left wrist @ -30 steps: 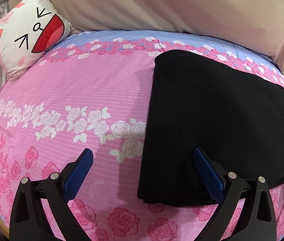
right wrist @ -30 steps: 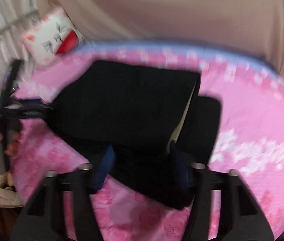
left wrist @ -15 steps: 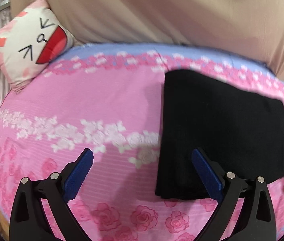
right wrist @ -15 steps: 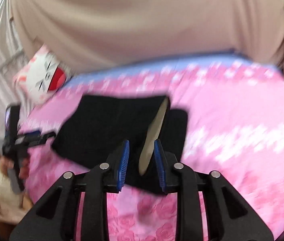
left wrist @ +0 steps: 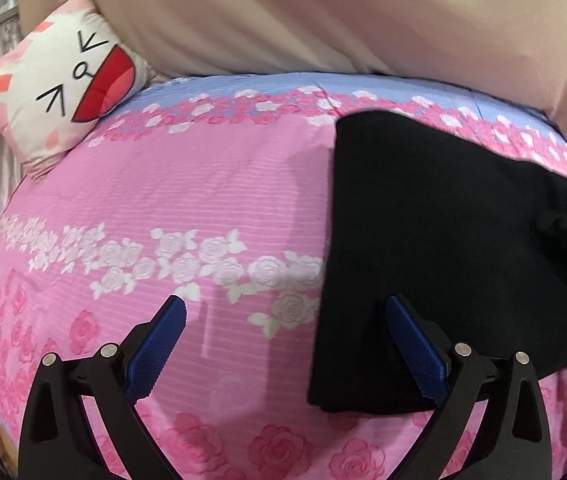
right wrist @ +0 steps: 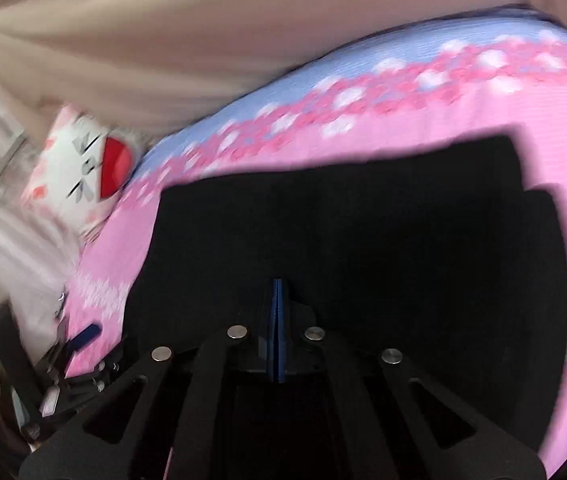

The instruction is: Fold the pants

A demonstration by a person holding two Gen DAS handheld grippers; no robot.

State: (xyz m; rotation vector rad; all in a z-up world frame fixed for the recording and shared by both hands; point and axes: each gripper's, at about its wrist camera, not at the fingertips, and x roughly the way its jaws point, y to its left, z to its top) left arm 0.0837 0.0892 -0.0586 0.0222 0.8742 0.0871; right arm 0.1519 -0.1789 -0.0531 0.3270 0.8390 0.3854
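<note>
Lying folded into a compact black block on the bed (left wrist: 211,200), the pants (left wrist: 443,248) sit at three o'clock in the left view, their near corner by the left gripper (left wrist: 283,344), whose jaws stand wide apart with nothing between them. The right gripper (right wrist: 277,292) has just been closing; its blue pads now meet, and no cloth appears between them, though blur makes that uncertain. A pillow (left wrist: 63,80) rests at ten o'clock. Judging by the stacked layers, the folding looks nearly done; perhaps a final tidy or one last fold remains.
</note>
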